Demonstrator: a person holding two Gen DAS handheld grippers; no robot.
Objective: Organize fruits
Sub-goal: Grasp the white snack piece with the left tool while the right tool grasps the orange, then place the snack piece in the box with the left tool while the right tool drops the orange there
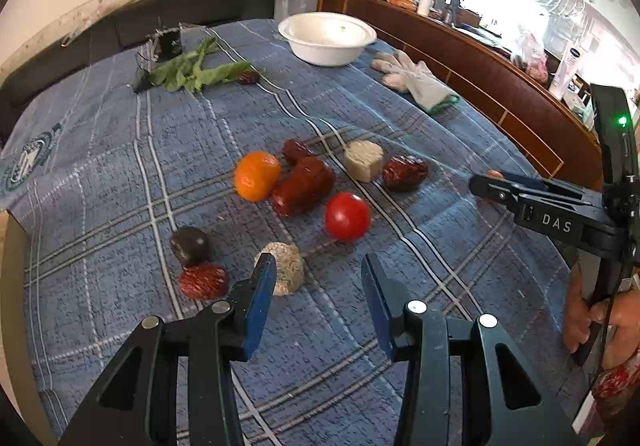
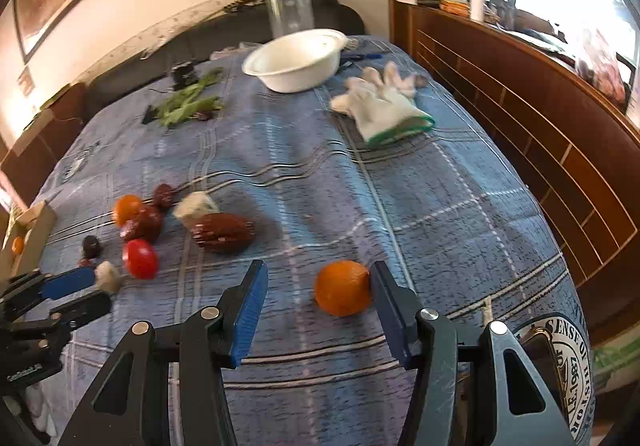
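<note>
Blue plaid cloth (image 2: 320, 166); orange (image 2: 341, 288) against right gripper (image 2: 318, 288) jaws, parted.

I am seeing "DAS" on my right gripper (image 1: 486, 188). I am reading "SENSE OF HIS" and "1887" on the round badge (image 2: 568, 370) on the blue cloth (image 2: 360, 186).

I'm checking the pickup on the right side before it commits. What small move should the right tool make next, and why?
Probably shift the right tool slightly toward the orange so the fruit sits centred. The orange lies on the blue cloth against one finger, with a wide gap to the other, so closing now would likely push it sideways.
</note>
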